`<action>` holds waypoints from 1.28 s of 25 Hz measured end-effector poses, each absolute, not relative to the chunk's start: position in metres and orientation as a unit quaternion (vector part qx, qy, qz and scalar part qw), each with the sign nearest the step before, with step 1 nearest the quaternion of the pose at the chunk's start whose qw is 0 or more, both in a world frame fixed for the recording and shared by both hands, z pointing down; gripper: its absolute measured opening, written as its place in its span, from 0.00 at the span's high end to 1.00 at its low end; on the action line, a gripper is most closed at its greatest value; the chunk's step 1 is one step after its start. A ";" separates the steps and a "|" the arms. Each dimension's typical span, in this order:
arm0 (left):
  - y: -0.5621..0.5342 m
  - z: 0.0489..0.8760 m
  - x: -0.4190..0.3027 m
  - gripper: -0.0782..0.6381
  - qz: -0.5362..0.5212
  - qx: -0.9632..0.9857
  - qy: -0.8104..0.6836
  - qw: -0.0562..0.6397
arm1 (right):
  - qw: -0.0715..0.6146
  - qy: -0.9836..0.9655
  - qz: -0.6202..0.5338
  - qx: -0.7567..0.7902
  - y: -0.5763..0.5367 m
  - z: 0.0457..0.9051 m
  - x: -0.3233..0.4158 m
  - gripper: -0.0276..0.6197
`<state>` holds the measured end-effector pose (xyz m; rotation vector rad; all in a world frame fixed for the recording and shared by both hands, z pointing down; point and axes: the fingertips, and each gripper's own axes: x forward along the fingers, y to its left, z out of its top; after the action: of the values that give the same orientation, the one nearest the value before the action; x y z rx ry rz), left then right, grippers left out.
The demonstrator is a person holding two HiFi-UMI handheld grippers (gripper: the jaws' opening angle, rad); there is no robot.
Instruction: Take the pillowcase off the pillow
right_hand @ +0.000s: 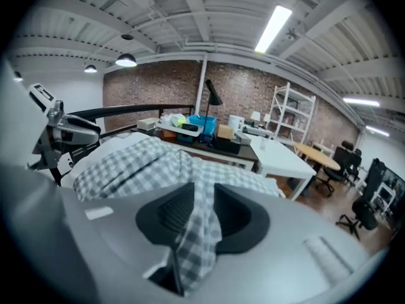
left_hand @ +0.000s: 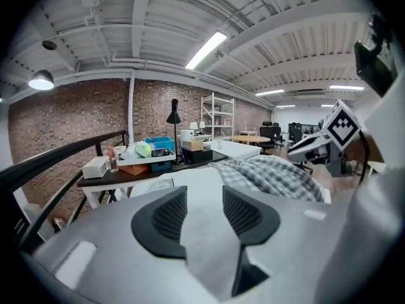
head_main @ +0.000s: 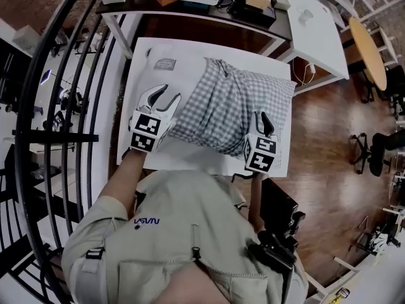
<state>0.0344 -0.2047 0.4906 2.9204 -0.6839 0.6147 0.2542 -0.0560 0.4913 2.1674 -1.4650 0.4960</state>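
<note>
A pillow in a grey-and-white checked pillowcase [head_main: 234, 106] lies on a white table [head_main: 152, 62]. My left gripper [head_main: 169, 94] stands open just left of the pillow's near left corner, over bare tabletop. In the left gripper view only white surface shows between the left gripper's [left_hand: 204, 198] pads, with the pillowcase [left_hand: 272, 173] off to the right. My right gripper [head_main: 261, 118] is at the pillow's near right corner. A fold of the pillowcase [right_hand: 201, 233] runs loosely between the right gripper's [right_hand: 204, 198] parted pads and hangs into the throat.
A dark desk [head_main: 183, 8] with trays and boxes stands just beyond the table, and a white desk [head_main: 316, 24] is at the back right. A black railing [head_main: 76, 106] runs along the left. A small printed label [head_main: 164, 63] lies at the table's far left.
</note>
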 end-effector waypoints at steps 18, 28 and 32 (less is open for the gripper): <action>-0.279 0.545 0.135 0.47 0.309 0.930 -0.189 0.059 | 0.308 -0.569 0.237 0.725 -0.219 0.521 0.300 0.69; -0.238 0.495 0.099 0.85 0.240 0.956 -0.160 0.058 | 0.339 -0.540 0.188 0.747 -0.201 0.513 0.296 0.94; -0.229 0.442 0.074 0.86 0.157 0.969 -0.189 0.043 | 0.314 -0.509 0.140 0.789 -0.179 0.473 0.314 0.95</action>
<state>0.0743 -0.2295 0.4418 2.9630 -0.5774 0.4789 0.3142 -0.1794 0.4729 2.0808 -1.3413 0.3684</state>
